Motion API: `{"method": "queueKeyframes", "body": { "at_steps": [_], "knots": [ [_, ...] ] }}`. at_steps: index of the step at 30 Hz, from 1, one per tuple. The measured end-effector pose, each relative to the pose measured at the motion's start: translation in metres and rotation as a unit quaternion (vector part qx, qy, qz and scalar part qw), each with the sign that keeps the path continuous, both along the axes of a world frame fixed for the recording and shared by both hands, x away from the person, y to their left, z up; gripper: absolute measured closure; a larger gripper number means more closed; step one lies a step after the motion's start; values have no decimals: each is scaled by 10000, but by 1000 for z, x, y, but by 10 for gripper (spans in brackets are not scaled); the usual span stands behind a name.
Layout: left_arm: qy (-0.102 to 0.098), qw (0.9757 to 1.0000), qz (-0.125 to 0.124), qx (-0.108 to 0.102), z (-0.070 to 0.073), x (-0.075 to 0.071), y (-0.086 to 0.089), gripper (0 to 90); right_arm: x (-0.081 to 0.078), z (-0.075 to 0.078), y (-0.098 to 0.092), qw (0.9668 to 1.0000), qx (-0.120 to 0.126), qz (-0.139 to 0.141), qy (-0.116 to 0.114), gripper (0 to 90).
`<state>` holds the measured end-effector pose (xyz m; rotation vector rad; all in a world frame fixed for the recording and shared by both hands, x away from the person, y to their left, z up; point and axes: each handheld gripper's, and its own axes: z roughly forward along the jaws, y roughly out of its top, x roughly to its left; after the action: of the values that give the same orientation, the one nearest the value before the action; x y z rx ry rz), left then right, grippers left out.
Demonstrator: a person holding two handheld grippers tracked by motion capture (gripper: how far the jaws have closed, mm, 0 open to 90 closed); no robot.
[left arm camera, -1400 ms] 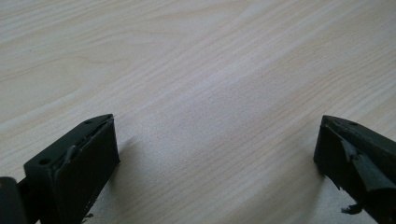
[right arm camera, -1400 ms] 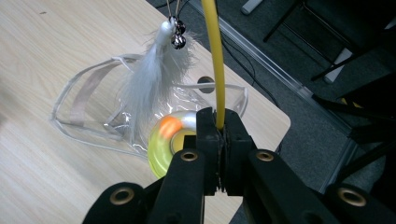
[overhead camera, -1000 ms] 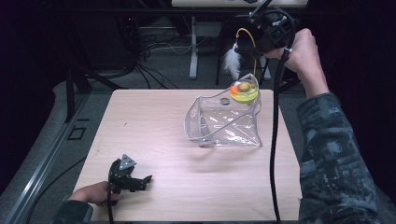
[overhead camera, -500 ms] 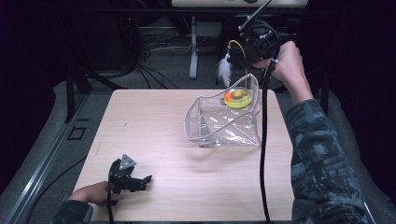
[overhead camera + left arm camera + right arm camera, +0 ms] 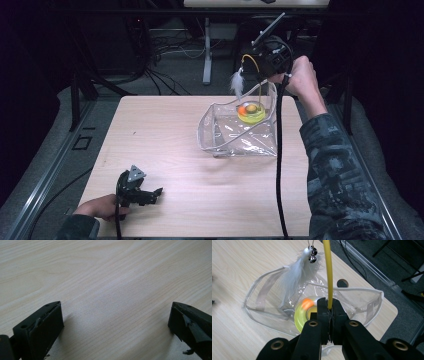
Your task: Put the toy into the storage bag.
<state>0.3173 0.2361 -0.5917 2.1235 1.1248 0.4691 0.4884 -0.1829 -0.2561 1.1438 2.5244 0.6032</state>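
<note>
Right gripper (image 5: 329, 308): fingers clenched on the thin yellow wand (image 5: 327, 272) of a cat toy. In the right gripper view the wand runs straight up out of the pinch. A white feather with small metal bells (image 5: 298, 272) hangs from the wand's top end, drooping over the bag's rim.

High view: right gripper (image 5: 261, 76) is held above the far right corner of the light wood worktop (image 5: 165, 130), right over the clear soft plastic bag with white piping (image 5: 240, 135). Bag sits open-mouthed on the worktop, right of centre. Inside it lies a round yellow-green plastic disc with an orange ball (image 5: 250, 111), at the far end of the bag.

Left gripper (image 5: 147, 194): resting at the near left edge of the worktop, well apart from the bag. Fingers (image 5: 45, 325) released, spread wide, bare wood between them.
</note>
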Motion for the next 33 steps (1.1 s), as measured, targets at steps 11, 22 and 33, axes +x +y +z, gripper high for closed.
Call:
{"method": "queueKeyframes", "body": {
  "at_steps": [11,22,33],
  "knots": [
    [-1,10000,-1,-5,0,0,0,0,2,-25,-5,9998,-60,-1,169,881],
    [0,10000,-1,-5,0,0,0,0,1,-57,-11,9993,-71,-35,372,882],
    [1,10000,-2,-1,0,0,0,0,1,-85,-13,9975,-434,-142,539,881]
  ]
}}
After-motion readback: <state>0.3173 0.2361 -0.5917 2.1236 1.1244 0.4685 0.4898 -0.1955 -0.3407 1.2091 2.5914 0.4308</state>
